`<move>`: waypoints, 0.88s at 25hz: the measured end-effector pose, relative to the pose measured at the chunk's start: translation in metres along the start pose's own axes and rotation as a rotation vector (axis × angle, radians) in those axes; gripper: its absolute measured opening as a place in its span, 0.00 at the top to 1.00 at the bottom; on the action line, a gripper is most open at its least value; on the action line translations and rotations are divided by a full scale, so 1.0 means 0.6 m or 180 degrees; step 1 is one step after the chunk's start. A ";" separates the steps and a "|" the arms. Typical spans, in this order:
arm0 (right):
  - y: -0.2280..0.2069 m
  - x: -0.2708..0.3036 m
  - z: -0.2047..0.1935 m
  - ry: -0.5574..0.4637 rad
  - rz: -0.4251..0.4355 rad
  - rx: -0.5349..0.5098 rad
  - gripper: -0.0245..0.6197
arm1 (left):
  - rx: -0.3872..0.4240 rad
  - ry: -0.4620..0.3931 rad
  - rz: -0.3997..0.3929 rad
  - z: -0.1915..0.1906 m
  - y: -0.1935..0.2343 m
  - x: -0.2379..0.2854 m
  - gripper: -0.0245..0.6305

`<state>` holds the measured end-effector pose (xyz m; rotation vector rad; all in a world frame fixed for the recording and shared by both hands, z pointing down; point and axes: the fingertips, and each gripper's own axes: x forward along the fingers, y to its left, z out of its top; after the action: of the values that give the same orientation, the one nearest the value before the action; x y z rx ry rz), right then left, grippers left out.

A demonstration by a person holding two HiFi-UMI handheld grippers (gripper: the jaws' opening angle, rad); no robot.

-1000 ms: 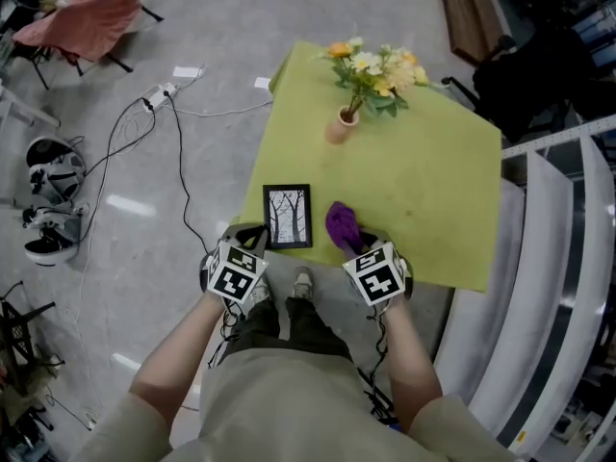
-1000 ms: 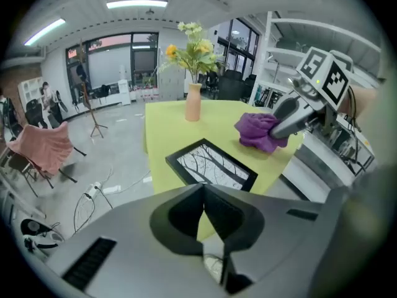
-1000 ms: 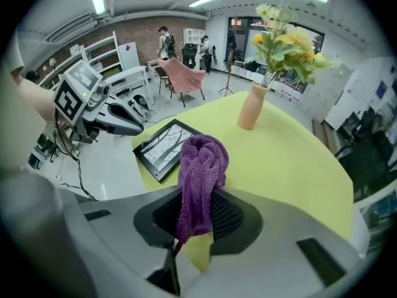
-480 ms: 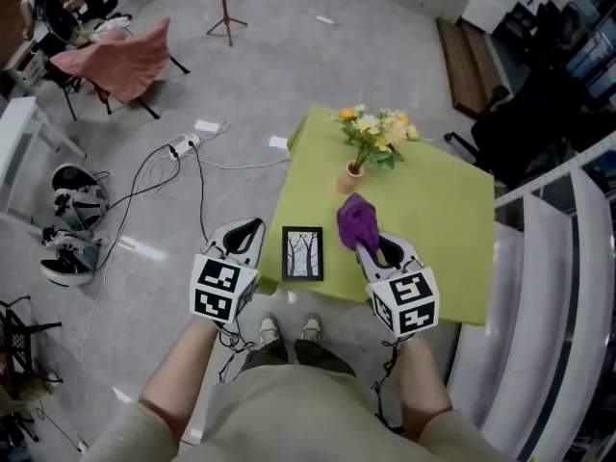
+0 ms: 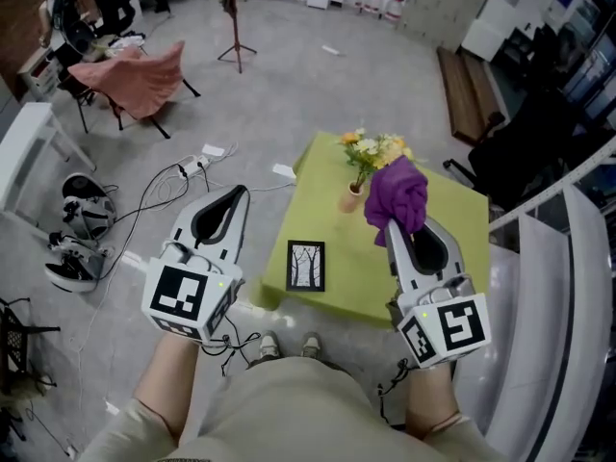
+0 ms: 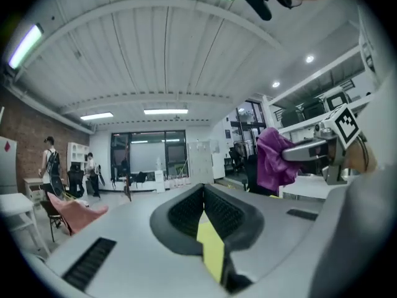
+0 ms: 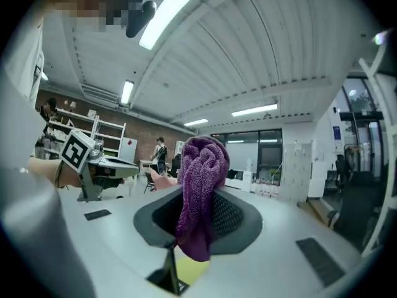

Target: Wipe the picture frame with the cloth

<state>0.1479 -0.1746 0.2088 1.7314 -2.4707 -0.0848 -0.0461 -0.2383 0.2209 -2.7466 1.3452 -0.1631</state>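
Note:
A black picture frame (image 5: pixel 306 265) with a tree drawing lies flat near the front edge of the green table (image 5: pixel 438 248). My right gripper (image 5: pixel 397 221) is raised high above the table and is shut on a bunched purple cloth (image 5: pixel 397 195), which also fills the right gripper view (image 7: pixel 201 194). My left gripper (image 5: pixel 234 192) is raised to the left of the table, pointing up and away; its jaws are together with nothing between them (image 6: pixel 205 207). In the left gripper view the cloth (image 6: pixel 273 160) shows at the right.
A vase of yellow and white flowers (image 5: pixel 364 162) stands at the table's far edge. Cables and a power strip (image 5: pixel 192 166) lie on the floor to the left, with a draped chair (image 5: pixel 135 70) and a white bench (image 5: pixel 24 152) farther left. White railings (image 5: pixel 577 287) run along the right.
Both grippers have risen from the table's front edge to well above it. The purple cloth has come up with the right gripper. The frame stays flat on the table.

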 end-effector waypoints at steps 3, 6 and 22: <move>0.010 -0.021 0.039 -0.0202 -0.0092 -0.0175 0.83 | 0.0030 -0.0123 0.0065 0.044 -0.001 -0.031 0.95; 0.027 -0.033 0.060 -0.0333 -0.0009 -0.0124 0.83 | 0.0115 -0.0278 -0.0023 0.072 -0.018 -0.052 0.95; 0.046 -0.065 -0.015 0.0014 0.0163 -0.0071 0.82 | -0.0094 0.0006 -0.0126 -0.018 -0.063 -0.066 0.95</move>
<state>0.1365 -0.1283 0.2185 1.6569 -2.4994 -0.1030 -0.0418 -0.1841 0.2334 -2.7994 1.3047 -0.1493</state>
